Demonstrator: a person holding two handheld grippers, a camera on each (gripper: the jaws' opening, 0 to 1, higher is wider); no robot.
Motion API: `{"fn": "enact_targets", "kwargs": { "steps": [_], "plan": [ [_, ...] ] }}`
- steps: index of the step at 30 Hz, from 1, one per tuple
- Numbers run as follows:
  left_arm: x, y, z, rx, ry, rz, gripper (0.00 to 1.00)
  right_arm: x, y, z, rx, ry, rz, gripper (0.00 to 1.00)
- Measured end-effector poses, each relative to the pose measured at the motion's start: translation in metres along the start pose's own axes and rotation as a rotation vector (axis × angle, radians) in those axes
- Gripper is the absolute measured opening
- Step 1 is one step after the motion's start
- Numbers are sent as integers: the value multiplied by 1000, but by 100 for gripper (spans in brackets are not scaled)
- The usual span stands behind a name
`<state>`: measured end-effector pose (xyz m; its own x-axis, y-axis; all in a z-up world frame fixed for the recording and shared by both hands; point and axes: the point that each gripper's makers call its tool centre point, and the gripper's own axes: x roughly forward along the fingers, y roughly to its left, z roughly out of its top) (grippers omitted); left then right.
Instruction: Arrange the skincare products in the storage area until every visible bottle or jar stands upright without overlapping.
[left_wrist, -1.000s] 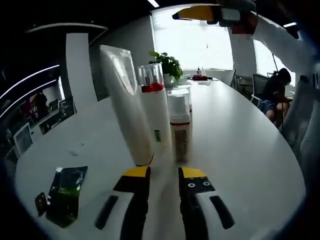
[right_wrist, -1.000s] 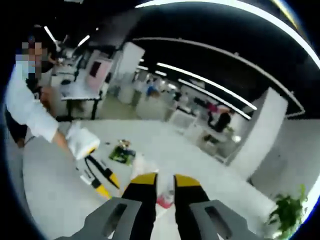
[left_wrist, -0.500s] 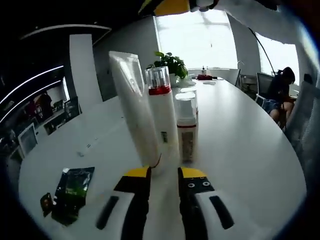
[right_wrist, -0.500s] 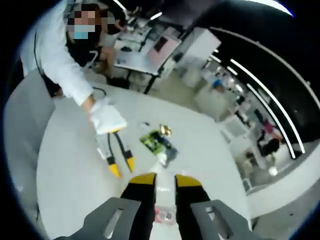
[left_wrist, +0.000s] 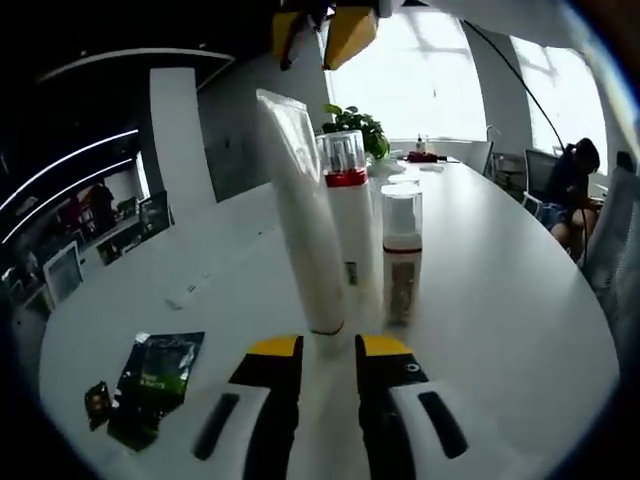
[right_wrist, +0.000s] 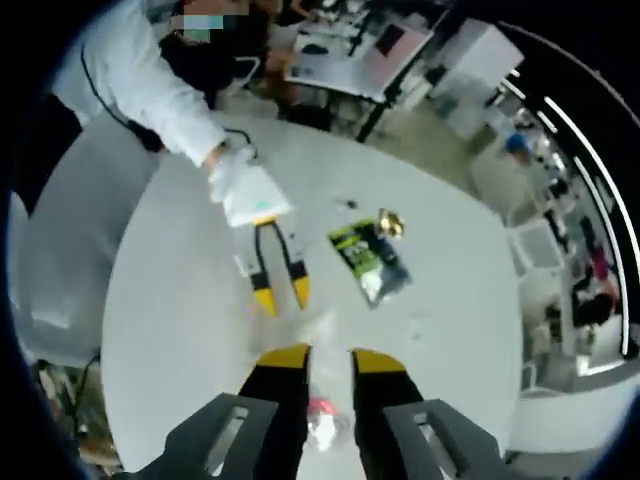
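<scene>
Left gripper: your left gripper (left_wrist: 329, 347) is hovering low over the white oval table (left_wrist: 500, 300), its yellow-tipped jaws standing a little apart with nothing between them. In the right gripper view it (right_wrist: 280, 297) is pointing at the products from a gloved hand (right_wrist: 247, 193).
Right gripper: your right gripper (right_wrist: 330, 357) is looking down from above the products, jaws slightly spread and gripping nothing; its yellow tips (left_wrist: 320, 30) are hanging over the tube in the left gripper view.
Skincare products: a tall white squeeze tube (left_wrist: 303, 230) is standing cap-down just ahead of your left jaws, tilting slightly. Just behind it a white bottle with a red band and clear cap (left_wrist: 348, 220) is standing upright, and beside that a shorter white bottle with a clear cap (left_wrist: 401, 255), also upright. All three are near the table's middle.
In the way: a dark green foil sachet (left_wrist: 152, 378) is lying flat near the table's near edge, well apart from the bottles.
Room: a potted green plant (left_wrist: 358, 128) is sitting at the far end of the table before bright windows. A seated person (left_wrist: 572, 190) is at the far edge.
</scene>
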<state>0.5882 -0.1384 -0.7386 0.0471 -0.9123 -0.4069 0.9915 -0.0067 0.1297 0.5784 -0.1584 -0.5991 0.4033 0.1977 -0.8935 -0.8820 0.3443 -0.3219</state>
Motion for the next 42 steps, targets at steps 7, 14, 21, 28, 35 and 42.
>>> {"fn": "enact_targets", "kwargs": {
  "steps": [7, 14, 21, 28, 35, 42],
  "plan": [
    [0, 12, -5, -1, -2, 20, 22, 19, 4, -1, -62, 44, 58, 0],
    [9, 14, 0, 17, -17, 17, 20, 29, 12, -6, -75, 74, 93, 1],
    [22, 2, -3, 43, 6, -33, 19, 29, 11, -6, -99, 64, 107, 0],
    [30, -1, -8, 88, 30, -64, 22, 28, 13, -7, -131, 70, 126, 0],
    [37, -4, -4, 114, 30, -74, 22, 26, 14, -9, -129, 77, 145, 0],
    [44, -4, -1, 108, 29, -79, 22, 24, 14, -14, -119, 89, 164, 0]
  ]
}}
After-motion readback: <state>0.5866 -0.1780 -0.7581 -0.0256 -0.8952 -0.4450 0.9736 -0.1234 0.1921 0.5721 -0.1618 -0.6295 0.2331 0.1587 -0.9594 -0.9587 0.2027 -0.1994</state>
